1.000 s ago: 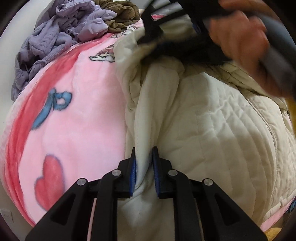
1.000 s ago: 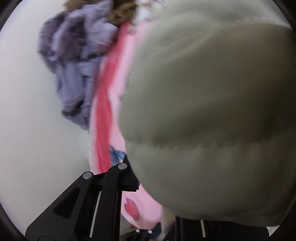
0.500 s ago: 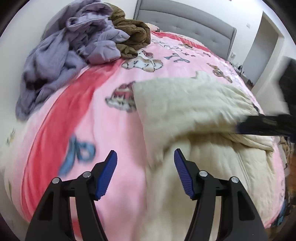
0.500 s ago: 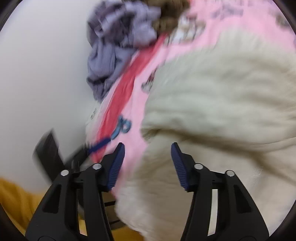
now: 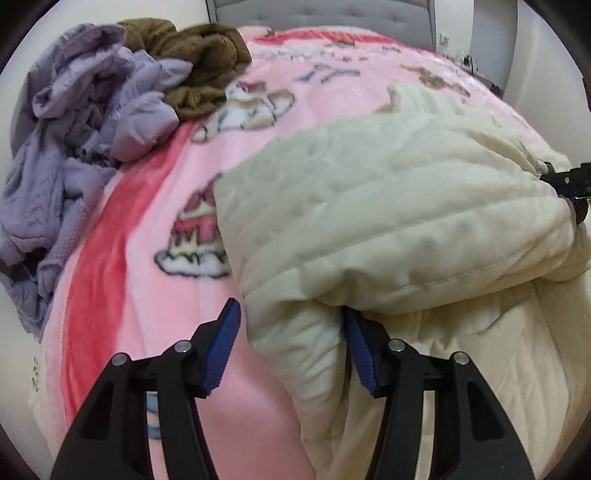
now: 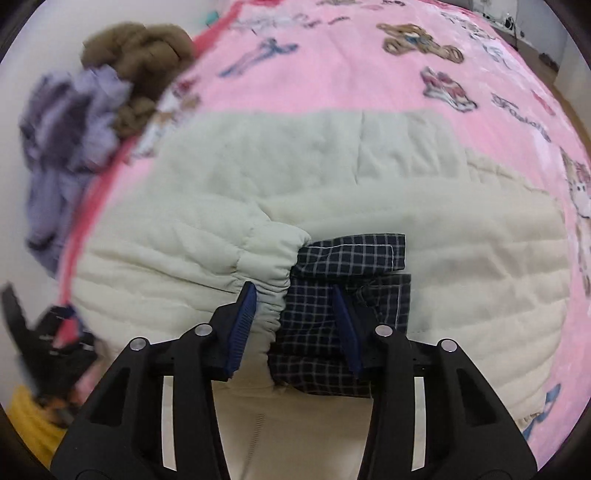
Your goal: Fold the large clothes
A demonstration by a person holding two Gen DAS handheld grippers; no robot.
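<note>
The left tongs (image 5: 290, 349) stand wide open, their blue-padded fingers (image 5: 221, 347) apart, with a hanging fold of the cream quilted jacket (image 5: 388, 206) drooping between them and gripped by neither. The right tongs (image 6: 295, 325) are likewise spread open, straddling the gathered elastic cuff (image 6: 273, 295) of a sleeve and the dark checked lining (image 6: 347, 258) that spills out of it.

The jacket lies on the bed, on a pink blanket (image 5: 147, 258) printed with bears, bows and a red stripe. It is puffy, stitched in long quilted channels, and doubled over itself: a thick upper layer is folded across the lower body, leaving a rounded roll along the near edge. In the right wrist view the sleeve lies across the front of the jacket, cuff pointing right.

At the far left of the bed sits a crumpled lilac garment (image 5: 74, 147), touching a bunched brown garment (image 5: 192, 62) beyond it. A grey padded headboard (image 5: 314, 14) closes the far end.
</note>
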